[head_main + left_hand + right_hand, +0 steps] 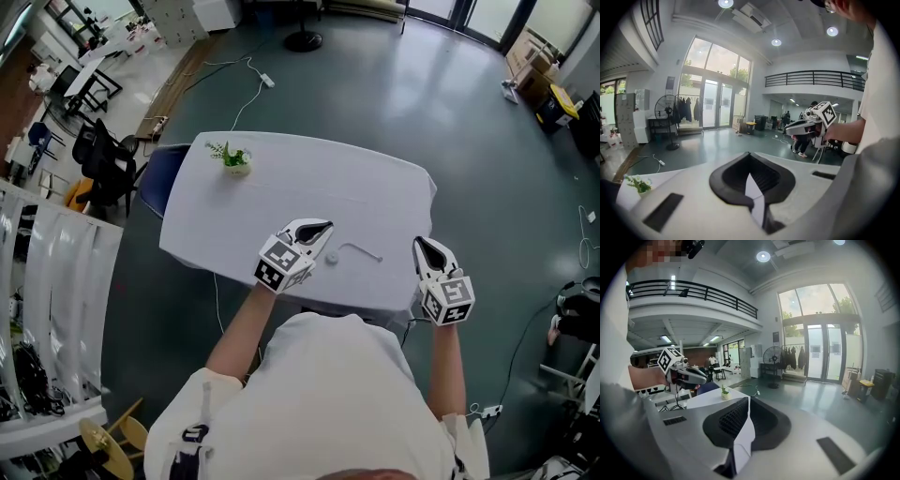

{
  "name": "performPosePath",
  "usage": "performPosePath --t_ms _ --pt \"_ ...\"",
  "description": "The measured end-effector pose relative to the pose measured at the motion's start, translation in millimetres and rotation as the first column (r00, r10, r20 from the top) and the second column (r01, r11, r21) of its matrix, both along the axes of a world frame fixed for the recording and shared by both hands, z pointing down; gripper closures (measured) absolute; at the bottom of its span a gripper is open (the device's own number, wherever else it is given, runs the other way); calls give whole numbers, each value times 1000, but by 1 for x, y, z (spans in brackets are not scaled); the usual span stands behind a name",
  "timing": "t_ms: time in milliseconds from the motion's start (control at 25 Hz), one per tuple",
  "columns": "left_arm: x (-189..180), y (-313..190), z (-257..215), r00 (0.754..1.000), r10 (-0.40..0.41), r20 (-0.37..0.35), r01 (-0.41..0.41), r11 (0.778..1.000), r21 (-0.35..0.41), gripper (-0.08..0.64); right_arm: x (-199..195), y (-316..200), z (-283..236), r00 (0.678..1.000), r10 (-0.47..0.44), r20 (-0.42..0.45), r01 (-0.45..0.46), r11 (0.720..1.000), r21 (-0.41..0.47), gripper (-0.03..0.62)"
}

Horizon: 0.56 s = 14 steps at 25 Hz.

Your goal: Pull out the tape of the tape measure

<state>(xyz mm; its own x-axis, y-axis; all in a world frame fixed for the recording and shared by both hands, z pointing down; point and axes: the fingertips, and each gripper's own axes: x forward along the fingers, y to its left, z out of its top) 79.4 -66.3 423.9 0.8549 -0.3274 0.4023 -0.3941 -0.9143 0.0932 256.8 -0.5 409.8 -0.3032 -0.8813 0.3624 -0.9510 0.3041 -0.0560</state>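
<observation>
The tape measure [331, 259], a small round case, lies near the front edge of the bench [375, 187]. A thin strip [362, 251] lies just to its right. The left hand-held gripper [319, 230] is just beside the case, its jaws pressed together on nothing. The right hand-held gripper [424, 247] hangs by the front right corner, its jaws also together and empty. A small potted plant [232, 157] stands near the far left corner.

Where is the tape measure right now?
Head view: the small round tape measure lies on the white table near its front edge, just right of the left claw, with the right claw farther right.
</observation>
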Motion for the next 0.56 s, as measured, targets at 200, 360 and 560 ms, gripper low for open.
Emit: performPosePath --t_ms 200,360,560 --pt "-3 -3 1 1000 -13 0 13 1000 -4 552 0 -2 1 1000 -8 -2 8 1000 2 554" --pt "-4 -5 0 1000 -25 4 25 1000 -4 552 3 -3 4 1000 -11 7 11 1000 -1 554" --pt "-3 -1 6 999 -29 13 30 999 -11 552 6 1 10 1000 -11 15 11 1000 -4 554"
